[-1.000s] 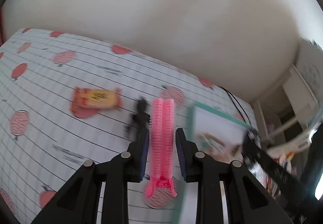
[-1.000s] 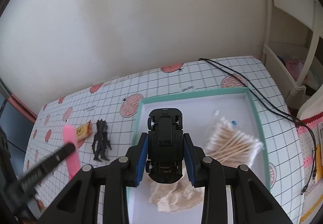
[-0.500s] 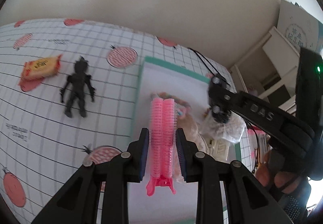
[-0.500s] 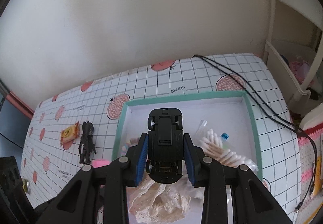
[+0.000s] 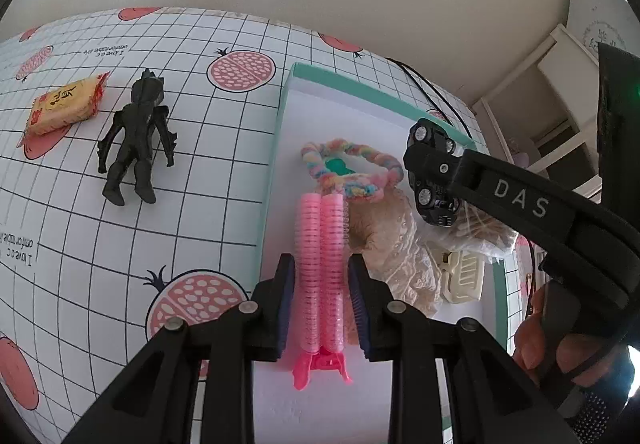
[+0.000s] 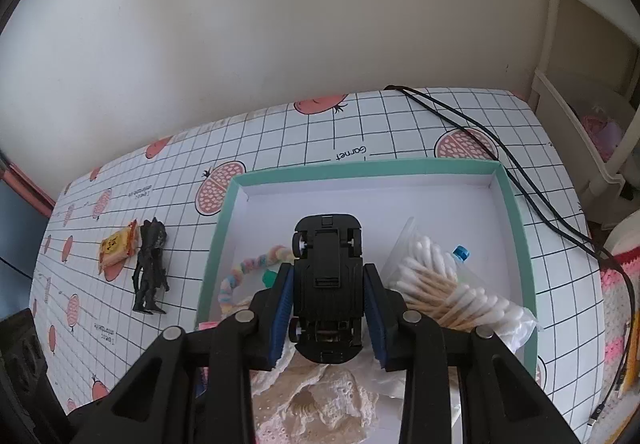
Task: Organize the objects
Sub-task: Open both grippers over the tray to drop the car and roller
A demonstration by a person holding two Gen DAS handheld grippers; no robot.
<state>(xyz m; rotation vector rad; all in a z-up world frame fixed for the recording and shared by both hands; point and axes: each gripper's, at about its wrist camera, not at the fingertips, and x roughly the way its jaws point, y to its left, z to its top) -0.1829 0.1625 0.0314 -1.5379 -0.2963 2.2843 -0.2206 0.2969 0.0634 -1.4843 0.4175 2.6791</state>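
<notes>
Both handheld tools are matte black plastic. The left gripper (image 5: pixel 320 304) has two angular fingers with triangular cut-outs, each carrying silver round screw heads, and dark blue ribbed pads (image 5: pixel 285 304) on the inner faces. The right gripper (image 6: pixel 329 314) is built the same: black arms, silver screws, brighter blue ribbed pads (image 6: pixel 282 314). Seen from the left gripper's camera, the right tool's arm bears white raised letters "DAS", and behind it a green light glows on its black body. The hand (image 5: pixel 556 348) gripping its handle has a thin black strap across it.
</notes>
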